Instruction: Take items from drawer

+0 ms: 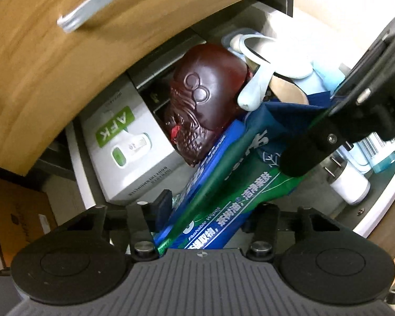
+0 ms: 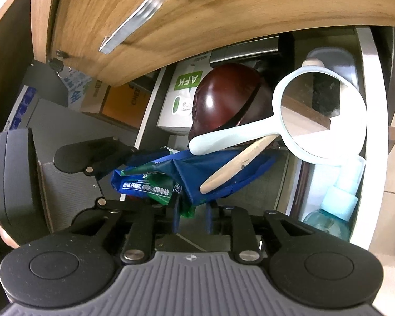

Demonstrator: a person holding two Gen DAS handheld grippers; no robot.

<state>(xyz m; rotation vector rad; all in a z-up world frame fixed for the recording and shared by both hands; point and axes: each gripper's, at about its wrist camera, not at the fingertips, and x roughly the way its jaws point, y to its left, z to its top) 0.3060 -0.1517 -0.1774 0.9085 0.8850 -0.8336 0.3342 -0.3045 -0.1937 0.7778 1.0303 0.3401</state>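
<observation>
Fingers (image 1: 163, 200) of left gripper (image 1: 214, 205) straddle the wipes (image 1: 223, 192), lower centre. Whether they or the right gripper (image 2: 193, 214) clamp, I cannot tell. Probably soft, light, slick: pinch mid-pack.

drawer (image 2: 374, 121) packed | overhead: wooden drawer front (image 2: 187, 15) overhangs far half | centre: carved dark-red block (image 1: 208, 97), hand mirror (image 2: 318, 113), wooden spatula (image 2: 239, 163) atop blue bag (image 2: 223, 179) | free: grey floor strip near right, beside white bottle (image 1: 351, 187)

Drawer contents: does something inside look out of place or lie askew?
Nothing looks spilled or broken, but the drawer is jumbled. The hand mirror lies tilted on a heap, its handle across the dark red carved piece, with a wooden stick slanting under it.
</observation>
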